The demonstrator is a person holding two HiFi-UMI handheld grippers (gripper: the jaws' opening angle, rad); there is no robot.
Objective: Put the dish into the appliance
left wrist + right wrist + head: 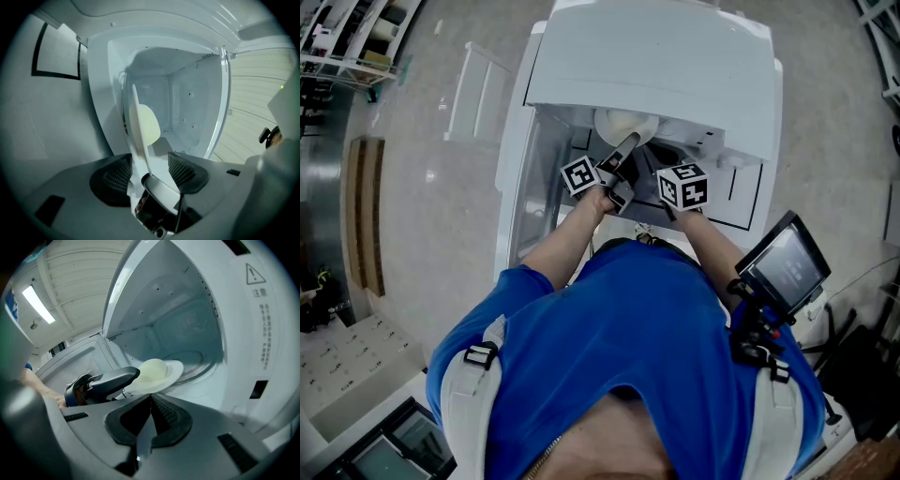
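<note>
A cream dish (623,124) lies inside the cavity of the white appliance (647,56), just above its glass turntable (201,359). My left gripper (149,164) reaches into the cavity with the dish's rim (140,140) between its jaws. The jaws stand wide, with a gap between the rim and the right pad (187,171). The right gripper view has the dish (161,372) with the left gripper's finger (115,378) lying over its near edge. My right gripper (151,401) hangs just outside the opening, pads together and nothing in them.
The appliance's door (520,178) stands open to the left. A screen on a mount (783,262) sits at the right, near my right arm. Shelving (347,37) and a wooden panel (366,216) stand at the far left. The appliance's right front carries a warning label (258,280).
</note>
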